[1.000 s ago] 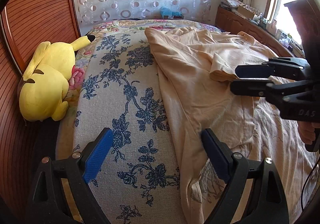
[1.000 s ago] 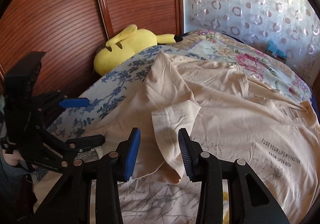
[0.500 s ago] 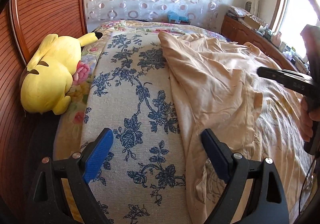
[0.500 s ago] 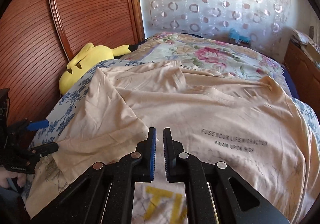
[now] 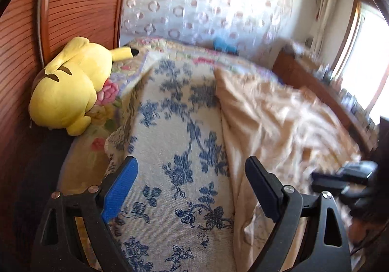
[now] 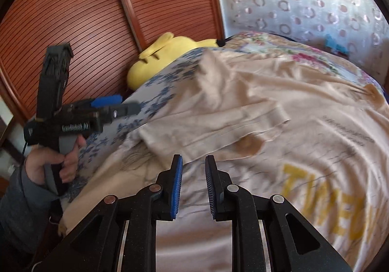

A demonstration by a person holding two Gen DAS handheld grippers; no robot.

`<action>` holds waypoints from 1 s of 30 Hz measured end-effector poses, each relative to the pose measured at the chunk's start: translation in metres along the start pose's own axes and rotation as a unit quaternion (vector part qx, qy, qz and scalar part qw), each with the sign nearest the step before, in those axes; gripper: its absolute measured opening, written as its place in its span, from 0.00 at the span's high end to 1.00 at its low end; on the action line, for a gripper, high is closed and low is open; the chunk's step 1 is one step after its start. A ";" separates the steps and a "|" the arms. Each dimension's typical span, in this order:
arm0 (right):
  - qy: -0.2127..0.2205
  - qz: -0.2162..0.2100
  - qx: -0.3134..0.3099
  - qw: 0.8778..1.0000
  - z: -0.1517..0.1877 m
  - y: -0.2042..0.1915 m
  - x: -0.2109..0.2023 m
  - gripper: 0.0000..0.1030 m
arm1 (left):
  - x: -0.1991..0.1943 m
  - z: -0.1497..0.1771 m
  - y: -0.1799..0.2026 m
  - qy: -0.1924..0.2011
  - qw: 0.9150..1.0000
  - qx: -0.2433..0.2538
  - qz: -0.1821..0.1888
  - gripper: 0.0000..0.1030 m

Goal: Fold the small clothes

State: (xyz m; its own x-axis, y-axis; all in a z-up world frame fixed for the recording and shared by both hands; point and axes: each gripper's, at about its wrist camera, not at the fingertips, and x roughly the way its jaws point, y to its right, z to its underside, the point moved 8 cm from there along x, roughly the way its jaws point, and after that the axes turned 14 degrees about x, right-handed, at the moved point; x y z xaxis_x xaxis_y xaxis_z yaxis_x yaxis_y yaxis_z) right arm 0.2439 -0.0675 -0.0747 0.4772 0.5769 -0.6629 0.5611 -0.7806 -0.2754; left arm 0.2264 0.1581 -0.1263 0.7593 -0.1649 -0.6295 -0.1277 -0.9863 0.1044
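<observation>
Hovering over the bed (image 5: 170, 150), the right gripper (image 6: 193, 186) has its fingers (image 6: 177, 184) parted by a narrow gap, and they have just been opening again; nothing sits between them. The beige T-shirt (image 6: 255, 106) lies spread across the bed directly beyond and beneath those fingertips, its folded-in sleeve (image 6: 209, 131) just past them and a little to their left, with the free edge running crosswise to the way the fingers point. The shirt's long axis runs from lower left to upper right of the right fingers, the yellow print (image 6: 323, 189) off to their right. The left gripper (image 5: 192, 191) stands wide open with nothing in it, over the blue-flowered cover (image 5: 180, 126); from its fingers the shirt's near edge (image 5: 233, 140) lies to the right, running away along the bed, close beside the right-hand finger (image 5: 261, 189). By my reckoning the right gripper is nearer the sleeve, while the left is better placed for the shirt's side edge. A yellow plush toy (image 5: 70, 87) rests against the wooden headboard (image 5: 80, 6), well away to the left. Both views are smeared by motion: the shirt's small lettering is unreadable, the yellow print is cut off at the frame, and its far hem and collar cannot be made out. Whether the fabric under the right fingers touches them, I cannot tell.
</observation>
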 end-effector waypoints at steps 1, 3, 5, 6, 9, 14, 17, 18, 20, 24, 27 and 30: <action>-0.004 0.000 -0.008 1.000 0.003 -0.004 0.004 0.81 | -0.002 0.000 -0.005 0.006 1.000 -0.010 -0.001 0.12; -0.014 0.003 -0.018 1.000 0.003 -0.006 0.015 0.81 | -0.002 0.000 -0.009 0.009 1.000 -0.024 0.003 0.12; -0.023 0.011 -0.023 0.999 0.006 -0.007 0.027 0.81 | -0.001 0.000 -0.008 0.008 1.000 -0.027 0.005 0.12; -0.026 0.013 -0.024 0.999 0.005 -0.007 0.032 0.81 | 0.000 0.000 -0.007 0.008 1.000 -0.024 0.005 0.12; -0.021 0.019 -0.029 0.999 0.002 -0.011 0.037 0.81 | 0.002 -0.001 -0.002 0.005 1.000 -0.012 0.002 0.12; -0.014 0.023 -0.036 0.999 -0.003 -0.026 0.043 0.92 | 0.000 0.001 -0.003 0.002 1.000 -0.010 0.000 0.12; -0.007 0.003 -0.048 0.999 -0.005 -0.035 0.040 0.98 | 0.001 0.002 -0.003 0.001 1.000 -0.010 -0.001 0.12; -0.003 -0.001 -0.050 0.999 -0.006 -0.037 0.035 0.98 | 0.002 0.002 -0.003 0.000 1.000 -0.009 -0.001 0.12; 0.008 -0.015 -0.047 0.999 -0.011 -0.040 0.021 0.98 | 0.002 0.002 -0.003 -0.001 1.000 -0.008 -0.001 0.12; 0.028 -0.032 -0.048 0.998 -0.017 -0.049 -0.016 0.98 | 0.003 0.002 -0.003 -0.002 1.000 -0.008 -0.002 0.12; 0.024 -0.032 -0.049 0.998 -0.012 -0.047 -0.028 0.98 | 0.004 0.002 -0.003 -0.004 1.000 -0.007 -0.002 0.12; 0.015 0.013 -0.061 0.998 -0.003 -0.038 -0.020 0.95 | 0.005 0.003 -0.002 -0.008 1.000 -0.005 -0.004 0.12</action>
State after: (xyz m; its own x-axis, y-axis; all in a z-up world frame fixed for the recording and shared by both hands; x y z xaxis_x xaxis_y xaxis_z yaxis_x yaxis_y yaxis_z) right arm 0.2150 -0.0489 -0.0493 0.5112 0.5649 -0.6477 0.6261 -0.7611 -0.1697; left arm 0.2281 0.1596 -0.1323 0.7493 -0.1571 -0.6433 -0.1153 -0.9876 0.1069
